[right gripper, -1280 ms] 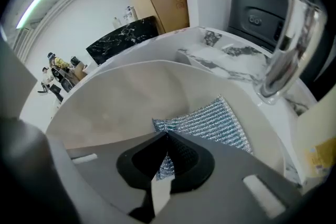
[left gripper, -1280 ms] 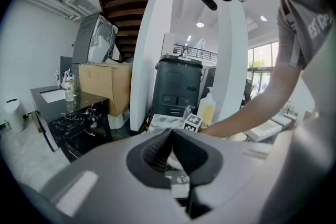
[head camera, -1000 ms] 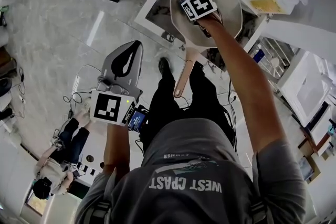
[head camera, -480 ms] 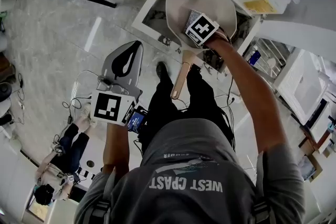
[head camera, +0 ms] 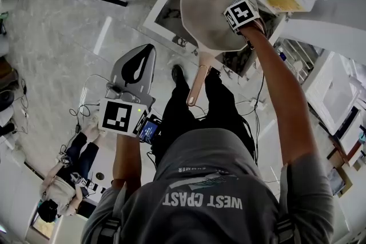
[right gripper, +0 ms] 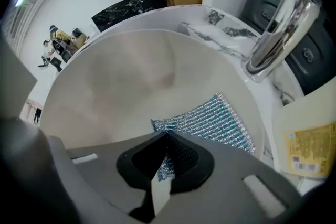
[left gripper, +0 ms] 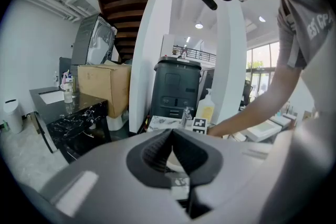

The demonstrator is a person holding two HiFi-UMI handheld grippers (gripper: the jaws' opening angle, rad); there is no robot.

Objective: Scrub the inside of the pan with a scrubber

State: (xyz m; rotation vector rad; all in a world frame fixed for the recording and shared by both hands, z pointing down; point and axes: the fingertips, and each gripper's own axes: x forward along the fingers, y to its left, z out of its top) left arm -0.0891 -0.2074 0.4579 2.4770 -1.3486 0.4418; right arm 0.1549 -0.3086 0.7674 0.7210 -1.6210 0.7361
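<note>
The jaws of the right gripper [right gripper: 165, 140] pinch the mesh scrubber [right gripper: 207, 119], laid on the inner wall of the pan [right gripper: 115, 81] near the faucet [right gripper: 273, 29]. Scrubbing seems under way, with more left. The left gripper [left gripper: 170, 136] hangs aside, jaws pressed together, empty.

faucet [right gripper: 273, 23] and soap bottle [head camera: 289, 2] stand just beside the pan [head camera: 206, 8].
</note>
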